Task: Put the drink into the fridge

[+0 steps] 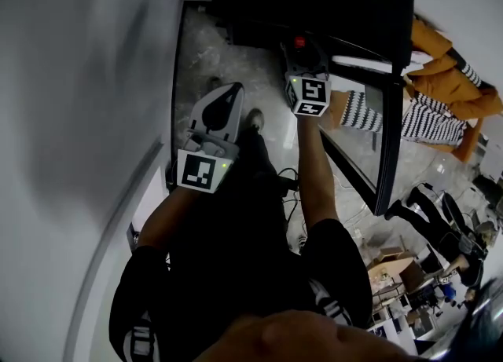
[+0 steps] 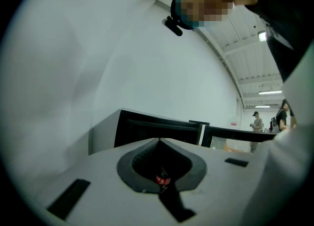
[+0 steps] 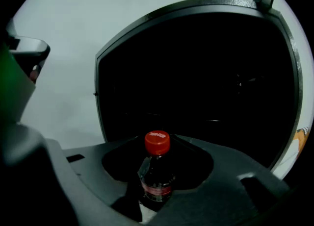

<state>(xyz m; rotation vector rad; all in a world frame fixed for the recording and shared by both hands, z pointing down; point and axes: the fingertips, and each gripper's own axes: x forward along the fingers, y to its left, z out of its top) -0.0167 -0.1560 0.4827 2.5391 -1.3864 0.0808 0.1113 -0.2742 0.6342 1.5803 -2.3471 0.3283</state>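
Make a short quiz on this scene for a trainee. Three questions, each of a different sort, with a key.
1. Pick one. The bottle sits in the jaws of: A the left gripper, B the right gripper, C neither.
2. True or false: the fridge has its door shut.
3. Fill in: the bottle's cap is ___.

Key: 1 B. 2 False, the door stands open. 3 Red.
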